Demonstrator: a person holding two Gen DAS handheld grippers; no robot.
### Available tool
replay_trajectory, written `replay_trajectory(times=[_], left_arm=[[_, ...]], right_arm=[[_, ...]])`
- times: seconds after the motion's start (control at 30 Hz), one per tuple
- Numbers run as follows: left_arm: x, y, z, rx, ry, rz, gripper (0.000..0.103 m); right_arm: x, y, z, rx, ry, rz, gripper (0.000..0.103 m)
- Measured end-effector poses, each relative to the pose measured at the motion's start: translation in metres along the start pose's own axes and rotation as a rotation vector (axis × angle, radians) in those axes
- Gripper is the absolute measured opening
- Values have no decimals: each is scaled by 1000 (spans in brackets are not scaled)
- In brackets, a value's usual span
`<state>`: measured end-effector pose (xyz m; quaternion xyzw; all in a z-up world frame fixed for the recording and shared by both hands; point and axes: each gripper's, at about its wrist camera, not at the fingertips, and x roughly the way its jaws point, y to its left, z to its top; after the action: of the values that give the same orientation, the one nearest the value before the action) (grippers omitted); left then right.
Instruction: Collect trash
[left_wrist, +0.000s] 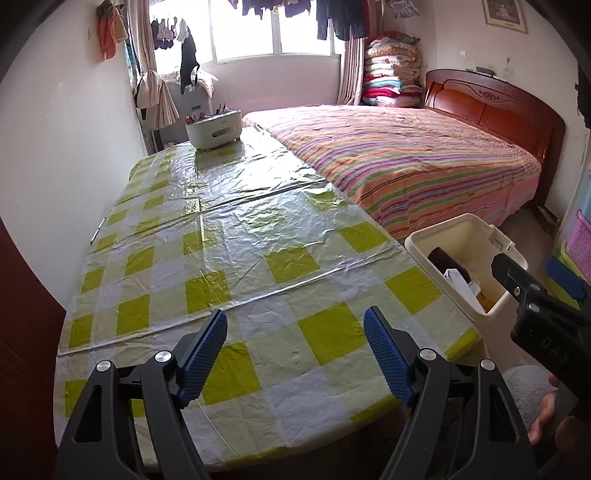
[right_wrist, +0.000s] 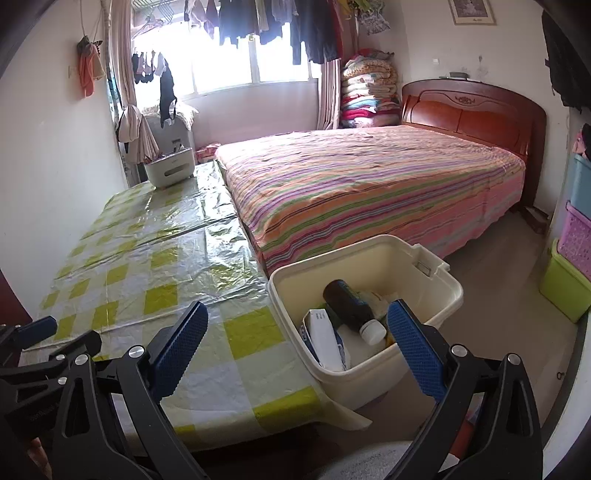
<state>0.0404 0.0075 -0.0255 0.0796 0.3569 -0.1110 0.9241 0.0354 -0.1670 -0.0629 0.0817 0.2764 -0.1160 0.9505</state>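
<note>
A cream plastic bin (right_wrist: 439, 306) stands on the floor at the table's right edge. Inside it lie a dark bottle with a white cap (right_wrist: 351, 306), a white carton (right_wrist: 325, 339) and other scraps. In the left wrist view the same bin (left_wrist: 417, 243) sits at the right. My left gripper (left_wrist: 295, 338) hangs open over the near end of the checked tablecloth (left_wrist: 221, 236), nothing between its blue pads. Above the table's corner and the bin's near rim my right gripper (right_wrist: 297, 328) is open and holds nothing. The right gripper (left_wrist: 535, 280) also shows in the left wrist view.
A white tub (left_wrist: 214, 127) holding small items stands at the table's far end. A bed with a striped cover (right_wrist: 369, 184) runs along the table's right side. Stacked coloured baskets (right_wrist: 572, 258) line the right wall. A person's hand (left_wrist: 546, 410) shows at the lower right.
</note>
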Motion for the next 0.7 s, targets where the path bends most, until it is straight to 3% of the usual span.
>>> replay_trajectory(times=[0.7], left_arm=[[19,7,2,0,34,0,74]], right_arm=[[11,0,6,15,16,18,96]])
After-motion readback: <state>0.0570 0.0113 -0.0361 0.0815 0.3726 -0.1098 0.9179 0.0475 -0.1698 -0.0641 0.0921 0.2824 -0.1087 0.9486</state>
